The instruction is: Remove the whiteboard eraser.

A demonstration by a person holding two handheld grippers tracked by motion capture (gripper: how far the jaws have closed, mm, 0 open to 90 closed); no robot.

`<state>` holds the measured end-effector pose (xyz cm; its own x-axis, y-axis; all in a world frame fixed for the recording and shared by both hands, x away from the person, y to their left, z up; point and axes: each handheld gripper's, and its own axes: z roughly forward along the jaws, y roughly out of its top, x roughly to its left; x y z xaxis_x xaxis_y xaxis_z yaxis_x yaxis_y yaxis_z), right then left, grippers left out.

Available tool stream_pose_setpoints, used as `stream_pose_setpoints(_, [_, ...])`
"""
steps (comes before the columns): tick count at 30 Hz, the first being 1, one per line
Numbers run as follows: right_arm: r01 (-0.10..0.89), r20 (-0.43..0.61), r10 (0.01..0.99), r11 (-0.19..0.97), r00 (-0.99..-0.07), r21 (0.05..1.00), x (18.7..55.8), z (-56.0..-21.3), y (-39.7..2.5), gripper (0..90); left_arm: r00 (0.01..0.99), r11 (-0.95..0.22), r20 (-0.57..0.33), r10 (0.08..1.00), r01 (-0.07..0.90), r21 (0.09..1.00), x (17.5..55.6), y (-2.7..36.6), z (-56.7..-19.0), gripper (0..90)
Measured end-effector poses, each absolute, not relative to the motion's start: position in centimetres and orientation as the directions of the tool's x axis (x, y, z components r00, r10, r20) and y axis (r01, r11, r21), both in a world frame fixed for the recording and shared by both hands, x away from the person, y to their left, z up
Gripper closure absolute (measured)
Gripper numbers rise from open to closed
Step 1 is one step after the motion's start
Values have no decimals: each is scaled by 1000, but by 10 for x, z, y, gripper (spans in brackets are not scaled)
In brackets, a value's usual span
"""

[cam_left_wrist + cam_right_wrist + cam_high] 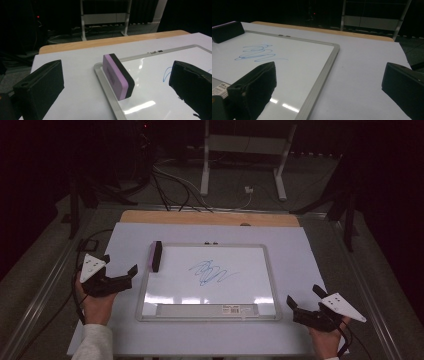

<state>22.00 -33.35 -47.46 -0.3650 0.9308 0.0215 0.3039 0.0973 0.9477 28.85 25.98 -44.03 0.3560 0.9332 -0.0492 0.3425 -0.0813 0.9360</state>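
Observation:
A framed whiteboard (272,275) lies flat on the white table, with a blue scribble (210,271) near its middle. A purple-and-black eraser (155,255) stands on its long edge at the board's upper left corner; the left gripper view has this eraser (118,76) straight ahead between the jaws, some way off. My left gripper (120,268) rests open to the left of the board, nothing in it. My right gripper (304,297) sits open off the board's lower right corner, empty. The right gripper view looks across the board's frame (324,72) to the scribble (257,53).
The table's wooden far edge (210,217) runs behind the white surface. Beyond it, on the floor, stand a white frame's legs (205,165) and loose cables (175,190). A label strip (200,310) runs along the board's near edge.

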Motion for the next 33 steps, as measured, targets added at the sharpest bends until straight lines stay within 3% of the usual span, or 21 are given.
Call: stream_pose_setpoints(33, [307,34,934,82,-356,948,220,-475,-336,0,302,-66,-86,950,459,886,345,246,-465,6])
